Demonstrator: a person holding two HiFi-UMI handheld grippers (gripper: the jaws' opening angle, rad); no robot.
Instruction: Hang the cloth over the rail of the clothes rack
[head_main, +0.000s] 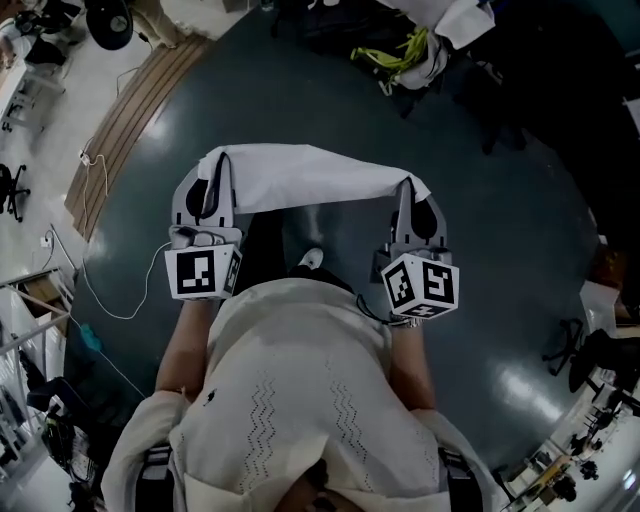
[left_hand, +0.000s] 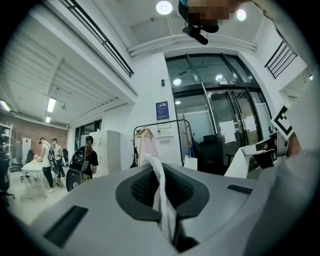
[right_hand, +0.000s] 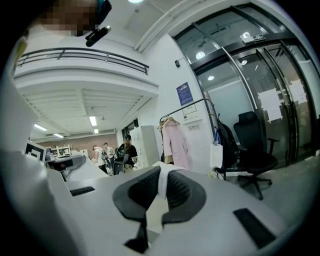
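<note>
A white cloth (head_main: 300, 175) hangs stretched between my two grippers above the dark floor in the head view. My left gripper (head_main: 218, 180) is shut on its left corner. A fold of the cloth (left_hand: 161, 192) sticks up between the dark pads in the left gripper view. My right gripper (head_main: 412, 192) is shut on the right corner, where the cloth (right_hand: 161, 185) shows pinched between the pads. A black clothes rack (left_hand: 165, 137) stands ahead by the white wall. In the right gripper view the rack (right_hand: 192, 130) carries a pink garment (right_hand: 176, 142).
The person's cream-clad torso (head_main: 300, 380) fills the lower head view. A black office chair (right_hand: 252, 150) and a white bag (right_hand: 216, 155) stand right of the rack by glass doors (left_hand: 225, 125). Several people (left_hand: 60, 160) stand by tables at far left. Cables (head_main: 95, 240) lie on the floor.
</note>
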